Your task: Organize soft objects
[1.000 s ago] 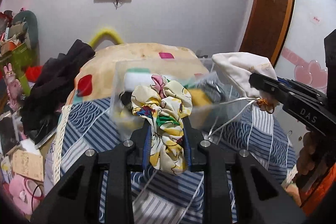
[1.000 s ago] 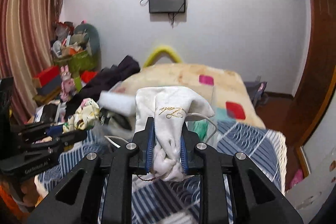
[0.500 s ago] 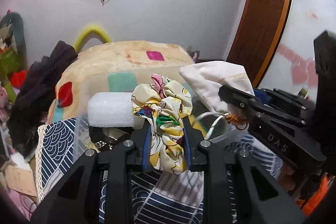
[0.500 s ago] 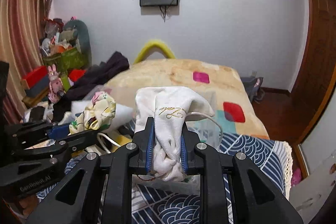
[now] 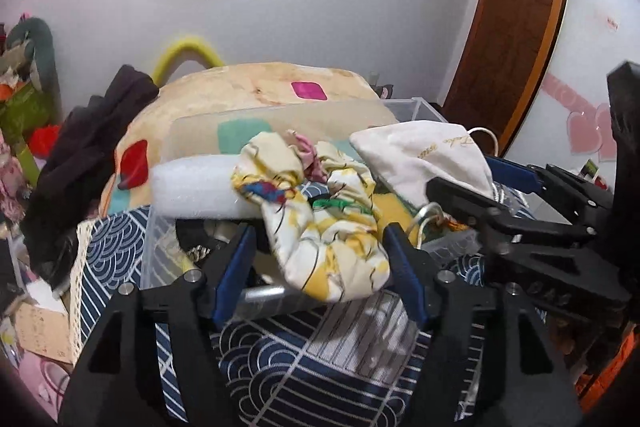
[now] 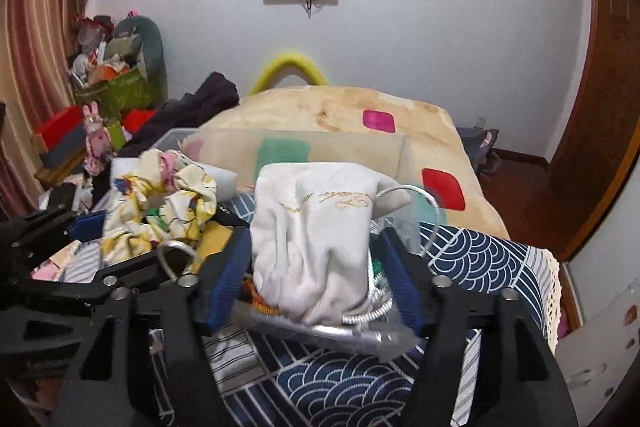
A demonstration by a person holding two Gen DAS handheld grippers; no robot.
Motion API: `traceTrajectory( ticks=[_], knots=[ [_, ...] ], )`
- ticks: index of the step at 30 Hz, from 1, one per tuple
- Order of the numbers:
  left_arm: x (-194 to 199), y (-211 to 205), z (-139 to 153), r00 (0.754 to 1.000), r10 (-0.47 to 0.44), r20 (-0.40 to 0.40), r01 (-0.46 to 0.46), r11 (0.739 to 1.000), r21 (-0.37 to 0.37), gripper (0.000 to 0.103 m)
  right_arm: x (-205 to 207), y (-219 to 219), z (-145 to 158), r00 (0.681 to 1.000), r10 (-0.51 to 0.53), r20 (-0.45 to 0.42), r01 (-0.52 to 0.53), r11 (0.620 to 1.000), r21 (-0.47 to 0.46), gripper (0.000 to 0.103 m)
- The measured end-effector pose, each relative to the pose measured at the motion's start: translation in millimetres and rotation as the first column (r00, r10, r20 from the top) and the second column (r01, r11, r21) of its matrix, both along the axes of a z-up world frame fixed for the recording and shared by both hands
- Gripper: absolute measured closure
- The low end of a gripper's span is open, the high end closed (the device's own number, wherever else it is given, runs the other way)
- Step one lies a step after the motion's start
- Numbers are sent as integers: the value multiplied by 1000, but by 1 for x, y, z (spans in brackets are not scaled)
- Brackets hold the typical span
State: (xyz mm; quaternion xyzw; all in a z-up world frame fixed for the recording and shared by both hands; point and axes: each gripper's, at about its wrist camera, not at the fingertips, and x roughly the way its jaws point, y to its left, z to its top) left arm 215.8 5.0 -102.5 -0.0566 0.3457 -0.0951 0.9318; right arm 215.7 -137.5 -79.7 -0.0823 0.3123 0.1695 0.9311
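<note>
1. While the left wrist view is looking along its own fingers, the left claw point(image 5: 320, 259) is standing spread, its blue pads clear of the floral yellow-and-white fabric scrunchie point(image 5: 320, 223) on both sides. The scrunchie is lying between the open jaws, draped over the near rim of the clear plastic storage box point(image 5: 416, 107) on the bed. It is looking light, limp and puffy, so I judge it is squashing easily and best pinched across a bunched fold, not at a loose edge. Its print is showing red, blue and green flecks with a pink patch at the top.

2. Since the right wrist view is facing the same box from the other side, the right claw point(image 6: 316, 267) is also standing spread, its pads not touching the cream drawstring cloth pouch with gold script point(image 6: 316, 227). The pouch is sitting between the jaws on the box's contents, just beside a white coiled cable point(image 6: 416, 199). It is appearing soft, crumpled and light; gripping its gathered middle seems safest, because the cable could be snagging.
</note>
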Motion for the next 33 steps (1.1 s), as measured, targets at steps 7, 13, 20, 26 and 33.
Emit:
traceTrajectory(
  ticks=[7, 13, 20, 26, 33],
  knots=[
    [-34, 11, 15, 998, 23, 52, -22, 1000, -21, 38, -21, -18, 17, 999, 19, 38, -21, 999, 49, 34],
    [-86, 8, 55, 979, 26, 203, -31, 999, 19, 35, -56, -32, 40, 991, 19, 134, -33, 994, 101, 27],
    [-141, 3, 94, 923, 55, 381, -84, 995, 58, 15, -101, -39, 70, 963, 3, 268, -55, 981, 186, 20],
    [-170, 4, 108, 896, 71, 439, -97, 995, 36, 4, -131, -38, 80, 941, -8, 339, -64, 977, 202, 5],
    [-184, 7, 111, 881, 105, 461, -134, 991, 29, 1, -152, -37, 78, 924, -21, 382, -69, 973, 221, 0]
  ],
)
